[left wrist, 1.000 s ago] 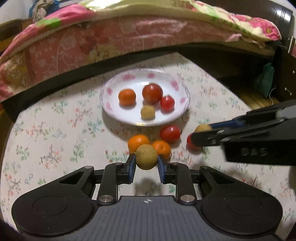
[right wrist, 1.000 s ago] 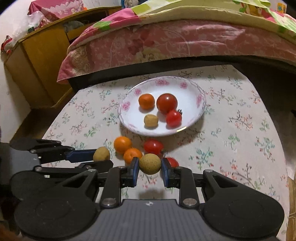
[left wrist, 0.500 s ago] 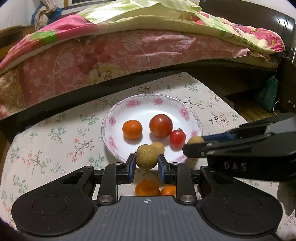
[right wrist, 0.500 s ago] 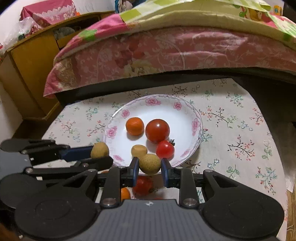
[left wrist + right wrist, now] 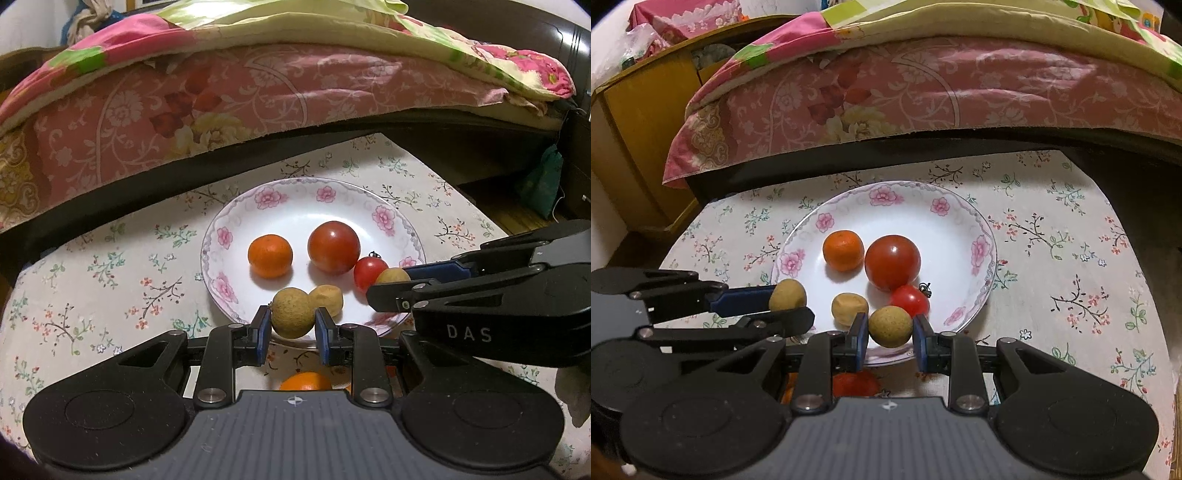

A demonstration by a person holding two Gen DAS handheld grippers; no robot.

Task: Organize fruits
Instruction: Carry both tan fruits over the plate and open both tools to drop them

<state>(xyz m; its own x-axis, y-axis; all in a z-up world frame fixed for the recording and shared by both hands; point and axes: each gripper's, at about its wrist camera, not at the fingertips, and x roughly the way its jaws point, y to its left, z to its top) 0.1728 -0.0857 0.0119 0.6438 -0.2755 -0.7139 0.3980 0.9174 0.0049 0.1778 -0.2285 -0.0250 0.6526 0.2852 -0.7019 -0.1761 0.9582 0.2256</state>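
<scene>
while each gripper clamps a small brown-yellow fruit, both hang over the near rim of the flowered plate [image 5: 384,216]. the left fruit [image 5: 292,313] sits squeezed between the blue pads [image 5: 263,328] of the left gripper [image 5: 290,330], a pad pressing on each side of it. the right fruit [image 5: 890,326] is pinched the same way in the right gripper [image 5: 891,341], a blue pad touching each flank.

just past the left gripper's fingertips, a third brown fruit [image 5: 327,300] lies on the plate, seeming to touch the held one from behind. farther ahead of those fingers lie a tangerine [image 5: 270,255] and, to its right, a big tomato [image 5: 333,247]; a small tomato [image 5: 369,272] sits right of and nearer than the big one. in the right wrist view that small tomato shows just beyond the held fruit, close to the right pad.

seen from the left gripper, the right gripper comes in from the right side, its fruit at the plate's right edge. from the right one, the left gripper reaches in from the left over the plate's left rim.

under the left gripper's fingers, nearer than the plate, another tangerine [image 5: 306,381] rests on the floral tablecloth [image 5: 103,280]. below the right gripper's fingers a red tomato [image 5: 855,384] lies on the cloth. beyond the plate, a pink bedspread [image 5: 923,92] hangs over a dark bed frame.
</scene>
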